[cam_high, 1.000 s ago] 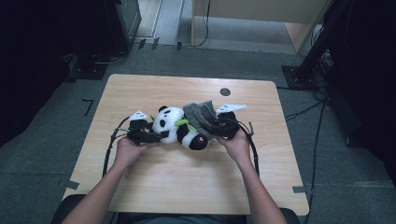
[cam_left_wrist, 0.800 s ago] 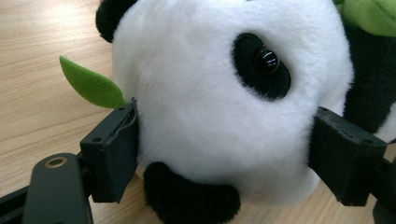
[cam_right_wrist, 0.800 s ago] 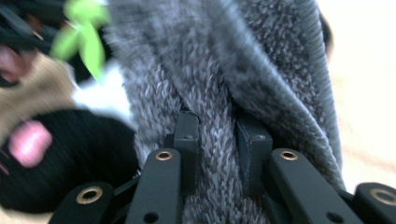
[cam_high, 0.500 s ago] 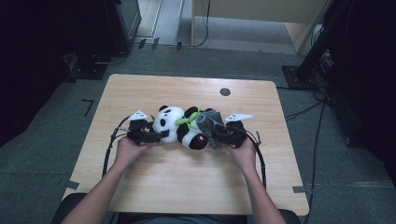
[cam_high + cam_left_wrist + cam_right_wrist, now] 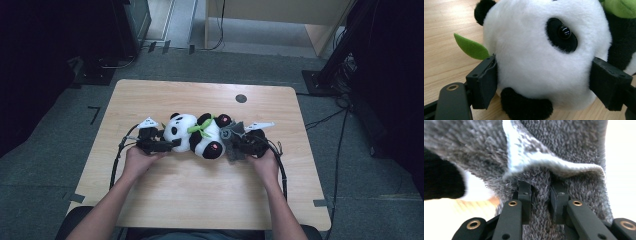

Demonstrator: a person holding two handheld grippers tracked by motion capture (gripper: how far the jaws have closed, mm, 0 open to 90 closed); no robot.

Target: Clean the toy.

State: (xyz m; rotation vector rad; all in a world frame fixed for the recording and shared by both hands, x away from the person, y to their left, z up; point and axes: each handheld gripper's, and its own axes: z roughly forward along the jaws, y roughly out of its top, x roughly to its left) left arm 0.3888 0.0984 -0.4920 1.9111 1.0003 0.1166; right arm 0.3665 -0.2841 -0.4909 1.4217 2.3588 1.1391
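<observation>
A black-and-white panda plush (image 5: 200, 139) lies on its side on the wooden table (image 5: 200, 200), head to the left, with a green scarf (image 5: 199, 128) at its neck. My left gripper (image 5: 167, 144) is shut on the panda's white head (image 5: 536, 50), one pad pressing on each side, and a green felt leaf (image 5: 471, 48) sticks out beside it. My right gripper (image 5: 239, 145) is at the panda's feet, shut on a fold of a grey knit cloth (image 5: 564, 147). The cloth (image 5: 231, 136) is bunched against the panda's legs.
A small dark round spot (image 5: 241, 98) marks the table's far side. Black cables (image 5: 118, 160) loop from both grippers across the tabletop. Dark equipment and more cables stand on the grey floor around the table.
The right gripper has come down and slightly nearer with the grey cloth, which hung spread over the panda's legs and now lies bunched at them. The left gripper has kept still.
</observation>
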